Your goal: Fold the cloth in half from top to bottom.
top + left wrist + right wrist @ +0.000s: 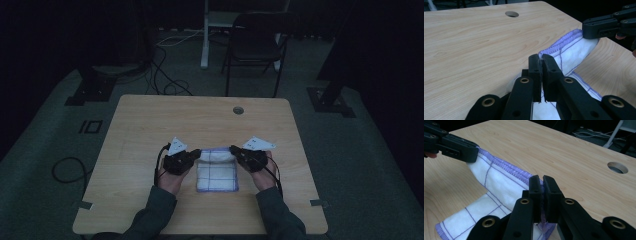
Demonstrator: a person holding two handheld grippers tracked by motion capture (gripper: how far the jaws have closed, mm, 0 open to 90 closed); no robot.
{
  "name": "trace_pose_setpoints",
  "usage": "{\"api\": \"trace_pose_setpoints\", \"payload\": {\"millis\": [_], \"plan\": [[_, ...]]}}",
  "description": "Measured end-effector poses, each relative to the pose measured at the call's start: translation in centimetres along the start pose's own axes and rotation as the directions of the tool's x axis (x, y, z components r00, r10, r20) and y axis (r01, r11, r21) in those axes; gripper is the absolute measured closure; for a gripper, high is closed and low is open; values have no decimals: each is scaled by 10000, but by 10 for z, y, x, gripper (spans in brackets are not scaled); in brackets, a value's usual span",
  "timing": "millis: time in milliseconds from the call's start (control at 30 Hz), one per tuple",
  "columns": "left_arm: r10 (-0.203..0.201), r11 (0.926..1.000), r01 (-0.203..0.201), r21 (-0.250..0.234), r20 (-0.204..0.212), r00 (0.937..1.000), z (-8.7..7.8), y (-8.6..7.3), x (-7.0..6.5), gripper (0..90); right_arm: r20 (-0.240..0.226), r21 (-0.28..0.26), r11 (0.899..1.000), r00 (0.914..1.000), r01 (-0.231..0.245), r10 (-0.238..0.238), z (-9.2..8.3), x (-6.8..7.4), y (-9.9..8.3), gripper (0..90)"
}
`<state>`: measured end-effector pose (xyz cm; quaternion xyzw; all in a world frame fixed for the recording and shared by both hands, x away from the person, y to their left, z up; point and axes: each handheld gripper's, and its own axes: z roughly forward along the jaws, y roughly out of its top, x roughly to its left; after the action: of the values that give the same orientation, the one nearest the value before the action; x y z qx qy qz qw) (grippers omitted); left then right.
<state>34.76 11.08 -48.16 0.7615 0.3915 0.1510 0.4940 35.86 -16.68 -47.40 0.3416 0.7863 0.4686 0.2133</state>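
From the high view I saw the cloth [217, 172] lying near the middle of the wooden table [150, 125], a white square crossed by thin purple lines and edged in purple stitching. Its far edge was lifted off the wood between my two tools, the left gripper [196, 153] pinching one far corner and the right gripper [234, 149] pinching the other, while the near part rested flat. The room was dim, so I could not quite tell from up there how high that edge hung. In the left gripper view, the left gripper [541, 58] had its jaws pressed together on the stitched hem of the cloth [574, 51], and the fabric ran in a sagging band across to the right gripper [586, 31], which was clamped on the other corner. In the right gripper view, the right gripper [541, 180] was likewise closed tight on the purple hem, the cloth [499, 185] draping away toward the left gripper [474, 153] and down onto the table, soft and slightly fuzzy.
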Motion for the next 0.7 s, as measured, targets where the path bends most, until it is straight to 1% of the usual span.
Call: {"api": "trace_pose_setpoints", "payload": {"millis": [300, 433, 633, 700], "plan": [[13, 10000, -14, 74, 92, 10000, -1, -4, -3, 870, -80, 3, 9999, 9998, -165, 165, -3, 2, -7, 869], [49, 10000, -50, 79, 116, 9999, -2, -4, -4, 870, -80, -30, 9999, 9999, -139, 139, -4, 2, -8, 869], [-90, 9999, 88, 82, 192, 9998, -3, -6, -4, 870, -110, -35, 9999, 9998, -165, 164, -5, 4, -9, 868], [-78, 9999, 77, 72, 176, 9998, -3, -6, -4, 870, -142, -53, 9999, 9998, -151, 150, -6, 4, -9, 869]]}}
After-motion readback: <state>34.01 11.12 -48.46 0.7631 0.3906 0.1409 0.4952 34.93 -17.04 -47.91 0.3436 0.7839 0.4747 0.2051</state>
